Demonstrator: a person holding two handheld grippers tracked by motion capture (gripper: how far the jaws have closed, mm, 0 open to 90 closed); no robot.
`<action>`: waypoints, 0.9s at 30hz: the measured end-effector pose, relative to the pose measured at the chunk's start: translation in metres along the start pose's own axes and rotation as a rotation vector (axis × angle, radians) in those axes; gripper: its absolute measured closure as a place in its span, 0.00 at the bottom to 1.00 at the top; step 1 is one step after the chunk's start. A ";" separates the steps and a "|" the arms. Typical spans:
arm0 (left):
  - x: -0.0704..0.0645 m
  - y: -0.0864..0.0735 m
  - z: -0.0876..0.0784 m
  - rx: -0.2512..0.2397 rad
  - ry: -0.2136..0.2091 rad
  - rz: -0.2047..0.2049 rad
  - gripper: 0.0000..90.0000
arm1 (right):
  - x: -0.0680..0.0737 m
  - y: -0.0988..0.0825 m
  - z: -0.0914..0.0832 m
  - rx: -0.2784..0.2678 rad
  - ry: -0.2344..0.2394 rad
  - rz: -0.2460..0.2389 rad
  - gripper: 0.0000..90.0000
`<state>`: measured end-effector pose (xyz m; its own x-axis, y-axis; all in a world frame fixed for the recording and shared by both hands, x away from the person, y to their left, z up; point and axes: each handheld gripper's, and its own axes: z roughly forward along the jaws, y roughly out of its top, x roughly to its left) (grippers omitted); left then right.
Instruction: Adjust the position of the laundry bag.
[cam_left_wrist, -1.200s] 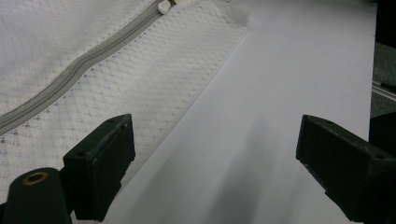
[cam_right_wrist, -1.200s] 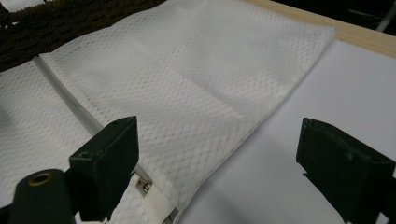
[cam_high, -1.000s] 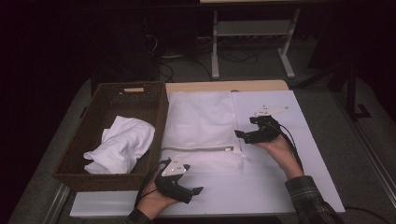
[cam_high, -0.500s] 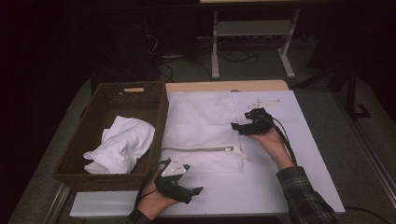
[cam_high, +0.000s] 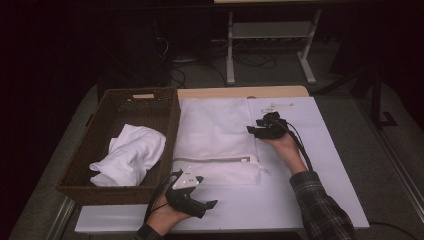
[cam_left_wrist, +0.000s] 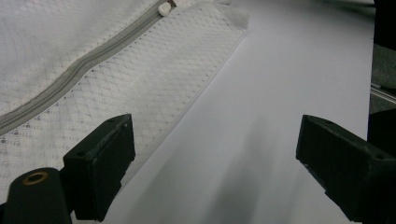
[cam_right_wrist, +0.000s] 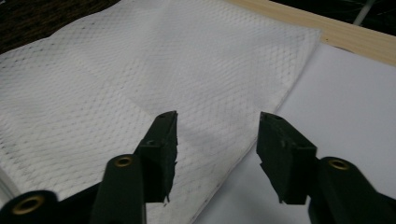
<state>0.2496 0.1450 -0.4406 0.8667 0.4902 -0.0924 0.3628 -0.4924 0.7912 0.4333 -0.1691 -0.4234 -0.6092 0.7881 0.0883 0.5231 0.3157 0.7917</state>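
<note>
A flat white mesh laundry bag with a grey zipper (cam_high: 216, 139) lies at the centre of the white table sheet (cam_high: 320, 165), with a brown wicker basket (cam_high: 100, 145) holding a crumpled white cloth (cam_high: 129, 154) at its 9 o'clock. The right gripper (cam_high: 252, 130), at the bag's 3 o'clock edge, has just been closing its jaws; they stand half-wide astride that edge, pads not yet pressing the mesh (cam_right_wrist: 140, 84). The left gripper (cam_high: 207, 205), at the bag's 6 o'clock, holds its jaws wide with nothing between them, above bare sheet (cam_left_wrist: 261, 121) just beside the zipper hem (cam_left_wrist: 140, 70).

High view is dim, dark surroundings nearly black, only the white table sheet (cam_high: 300, 200) catches light from above; slightly soft and grainy. Both gripper views are brighter, mesh bag (cam_right_wrist: 140, 70) texture sharp, near jaws blurred, soft shadows on the sheet.
</note>
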 end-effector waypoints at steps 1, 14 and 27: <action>0.000 0.000 0.000 0.000 0.000 0.000 0.13 | 0.000 0.000 0.000 0.000 0.000 0.000 0.56; 0.000 0.000 0.000 -0.001 0.002 -0.001 0.13 | -0.011 -0.010 0.016 0.052 0.005 0.037 0.66; 0.000 0.000 0.000 0.000 0.002 -0.001 0.13 | -0.012 -0.017 0.025 0.089 -0.004 0.052 0.72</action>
<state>0.2494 0.1451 -0.4407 0.8656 0.4922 -0.0917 0.3636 -0.4920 0.7910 0.4464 -0.1708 -0.4528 -0.5772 0.8069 0.1254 0.6051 0.3195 0.7292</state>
